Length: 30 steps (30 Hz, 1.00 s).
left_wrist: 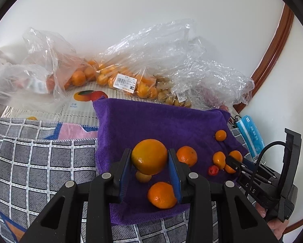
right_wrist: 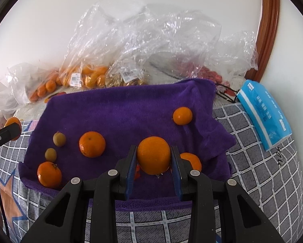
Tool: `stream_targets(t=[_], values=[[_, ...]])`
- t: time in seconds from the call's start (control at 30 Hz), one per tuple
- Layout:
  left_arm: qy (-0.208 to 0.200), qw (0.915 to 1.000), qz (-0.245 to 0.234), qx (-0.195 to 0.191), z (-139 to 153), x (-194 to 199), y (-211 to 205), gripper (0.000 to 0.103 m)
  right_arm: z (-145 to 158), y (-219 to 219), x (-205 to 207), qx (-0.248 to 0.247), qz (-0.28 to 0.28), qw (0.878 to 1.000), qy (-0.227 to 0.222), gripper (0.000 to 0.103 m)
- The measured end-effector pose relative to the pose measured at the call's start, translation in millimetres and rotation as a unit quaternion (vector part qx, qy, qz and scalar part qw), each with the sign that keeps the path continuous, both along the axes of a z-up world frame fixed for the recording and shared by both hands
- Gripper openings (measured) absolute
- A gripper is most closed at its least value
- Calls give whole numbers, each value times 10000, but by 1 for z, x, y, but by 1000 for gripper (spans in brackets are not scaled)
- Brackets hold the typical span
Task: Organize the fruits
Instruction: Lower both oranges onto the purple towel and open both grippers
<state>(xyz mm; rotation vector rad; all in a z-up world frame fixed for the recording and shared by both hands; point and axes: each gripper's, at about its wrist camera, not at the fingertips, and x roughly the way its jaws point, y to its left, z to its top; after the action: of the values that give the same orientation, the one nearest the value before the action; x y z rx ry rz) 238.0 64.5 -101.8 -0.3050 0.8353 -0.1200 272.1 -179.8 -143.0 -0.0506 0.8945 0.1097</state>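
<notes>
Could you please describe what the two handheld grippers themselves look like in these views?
Both are matte black plastic. The left gripper and right gripper each have two flat fingers lined with blue pads, on triangular cut-out arms with round silver pins. Seen from the left wrist view, the right gripper's body carries a looping black cable and white lettering.

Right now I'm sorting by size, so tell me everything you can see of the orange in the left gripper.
The orange is round, deep orange with a smooth, slightly glossy peel and a paler yellowish patch low on its left side. It looks the biggest fruit in the left wrist view. The left gripper clamps it between both blue-padded fingers, above the purple towel, partly hiding a small yellowish fruit beneath. Whether it touches the towel cannot be told.
</notes>
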Motion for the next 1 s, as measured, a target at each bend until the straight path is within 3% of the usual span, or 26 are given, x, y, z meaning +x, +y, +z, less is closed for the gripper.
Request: stream_targets(t=[0.3,1.0], values=[[163,9997,-156,-10,-14,10,-8,33,-19,5,7,-44,34,9999,113,32],[474,9986,-237,73,-36,17,-16,33,-22,7,2,-142,141,9998,63,32]])
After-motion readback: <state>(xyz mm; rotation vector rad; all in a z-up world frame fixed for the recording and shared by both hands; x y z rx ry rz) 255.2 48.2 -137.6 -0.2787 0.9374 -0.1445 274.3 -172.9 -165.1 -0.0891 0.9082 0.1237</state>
